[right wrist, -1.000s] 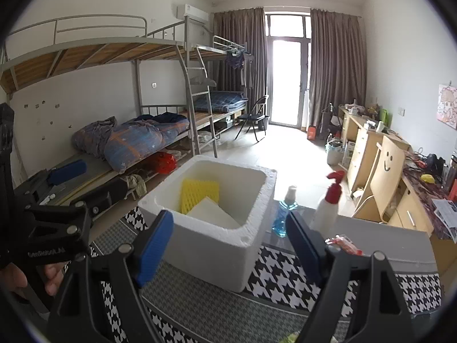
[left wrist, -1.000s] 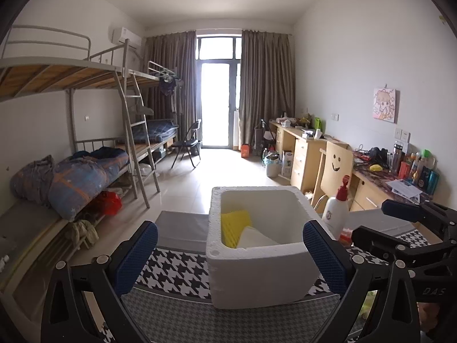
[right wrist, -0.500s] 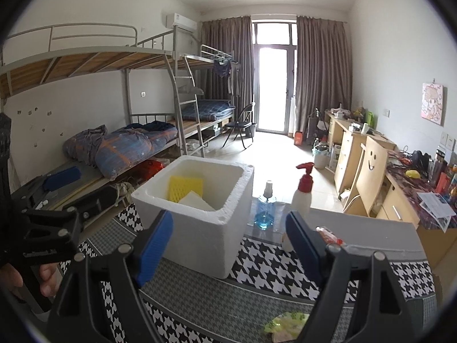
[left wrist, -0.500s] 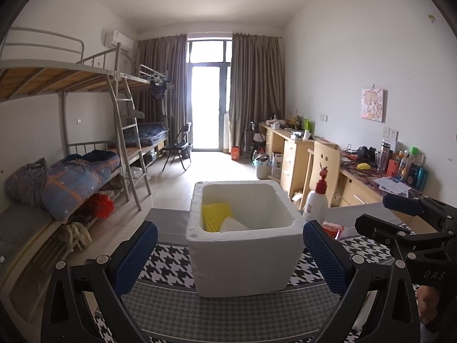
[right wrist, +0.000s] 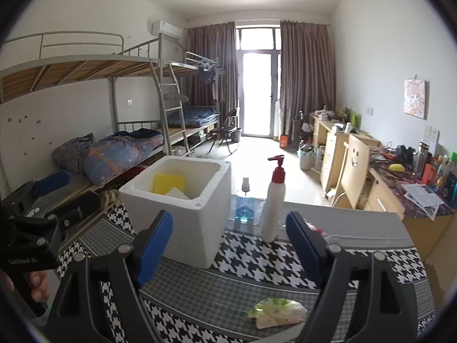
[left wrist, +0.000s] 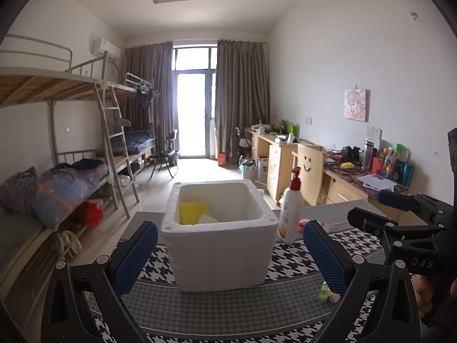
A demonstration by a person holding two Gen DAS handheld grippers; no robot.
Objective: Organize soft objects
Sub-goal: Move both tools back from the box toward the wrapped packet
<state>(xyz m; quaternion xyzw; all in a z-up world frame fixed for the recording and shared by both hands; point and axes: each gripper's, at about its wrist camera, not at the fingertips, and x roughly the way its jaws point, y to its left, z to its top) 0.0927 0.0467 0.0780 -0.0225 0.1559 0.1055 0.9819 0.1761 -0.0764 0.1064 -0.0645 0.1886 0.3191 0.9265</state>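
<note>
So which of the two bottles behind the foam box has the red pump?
The tall white bottle; the shorter clear bottle beside it holds blue liquid and has no red top.

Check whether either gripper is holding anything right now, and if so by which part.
Nothing is held. The left gripper and right gripper are both open with nothing between their pads.

The left gripper point(left wrist: 230, 253) and right gripper point(right wrist: 230, 245) are both hand-held, angled slightly downward, with jaws wide apart and nothing between them.
</note>
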